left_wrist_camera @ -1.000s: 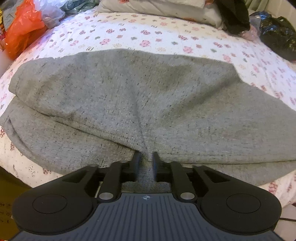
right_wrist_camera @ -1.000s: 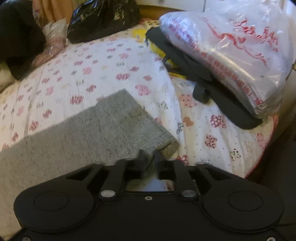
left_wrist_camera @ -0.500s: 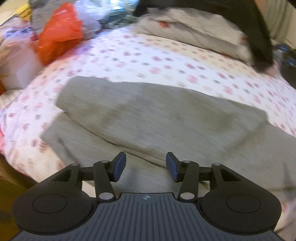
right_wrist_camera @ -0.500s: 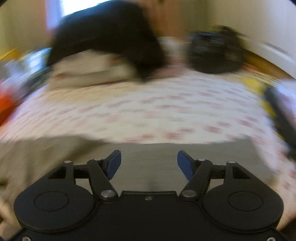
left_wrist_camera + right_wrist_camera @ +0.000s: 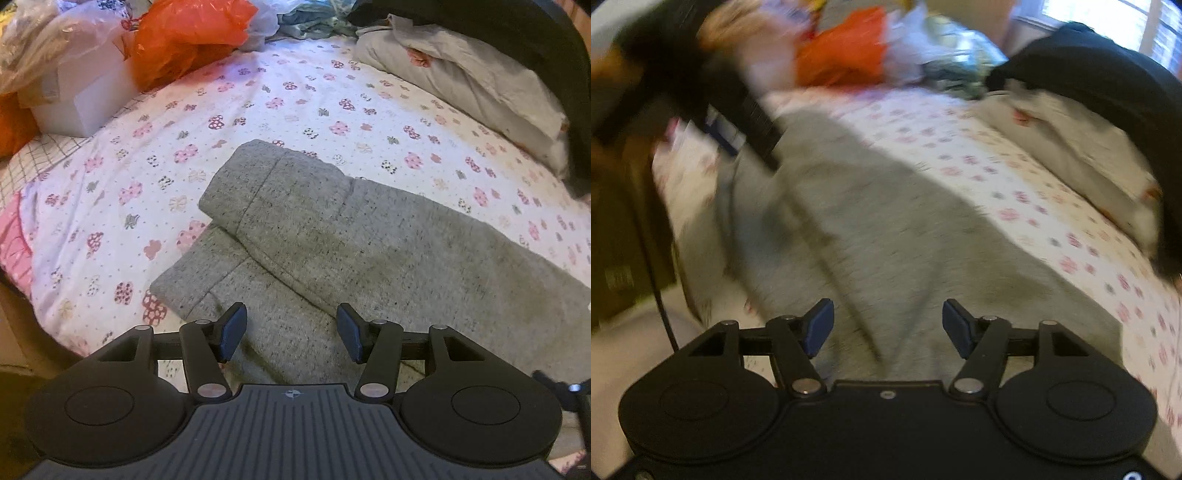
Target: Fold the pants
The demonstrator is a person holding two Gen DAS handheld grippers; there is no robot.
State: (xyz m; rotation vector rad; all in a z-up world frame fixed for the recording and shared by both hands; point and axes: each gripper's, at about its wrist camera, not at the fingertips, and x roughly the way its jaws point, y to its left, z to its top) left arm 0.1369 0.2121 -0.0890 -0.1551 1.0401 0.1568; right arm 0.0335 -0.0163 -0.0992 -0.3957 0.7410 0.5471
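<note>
Folded grey knit pants (image 5: 332, 236) lying on the flower-print bedsheet (image 5: 295, 99)
Left gripper (image 5: 288, 328) and right gripper (image 5: 888, 326) are hovering wide, gripping nothing; bare sheet is lying toward 12 o'clock.

Black tool (image 5: 291, 332) bodies, blue pads (image 5: 232, 330), silver pivot screws.

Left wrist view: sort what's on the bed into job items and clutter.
Job: grey speckled knit pants, folded lengthwise on the floral bedsheet.

Clutter: orange plastic bag, white cardboard box, pale grey pillow, black garment.
</note>
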